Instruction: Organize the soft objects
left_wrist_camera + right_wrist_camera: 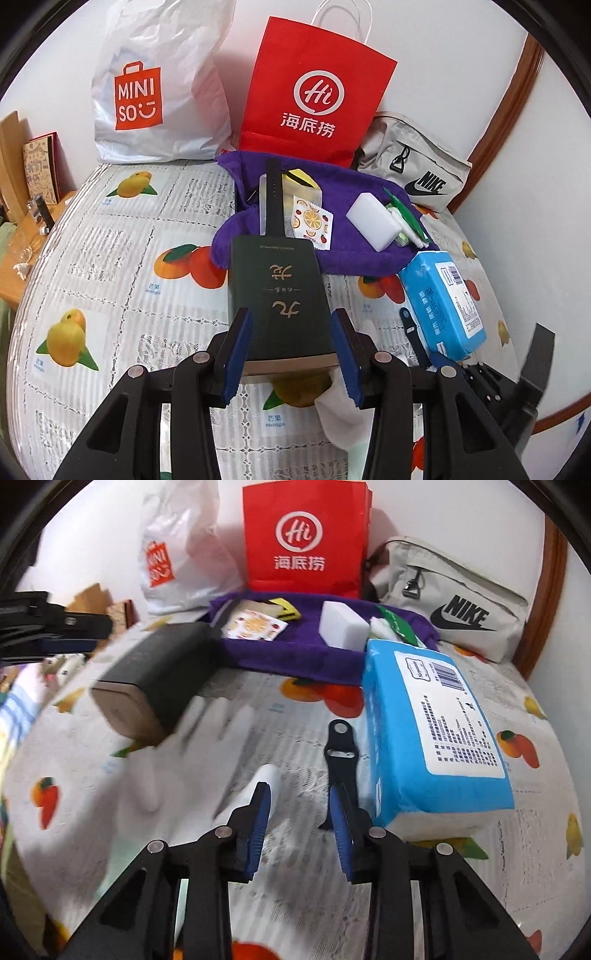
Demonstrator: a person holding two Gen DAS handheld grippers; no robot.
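Left gripper (290, 347): jaws closed on dark box (280, 299), box lifted clear of counter (110, 258), far end over purple towel (354, 254). Right gripper (299, 827): jaws apart, nothing held, low over counter; black strap (341, 760) touches right pad, white cloth (264, 781) by left pad. Blue tissue pack (428, 734) just right of strap. Towel carries white block (343, 624), fruit-print sachet (255, 624). Red bag (306, 539), white bag (177, 554), Nike pouch (454, 602) stand behind towel.

both wrist views look low and close across the table (122, 236) toward the back wall, sharing the red bag (314, 92).
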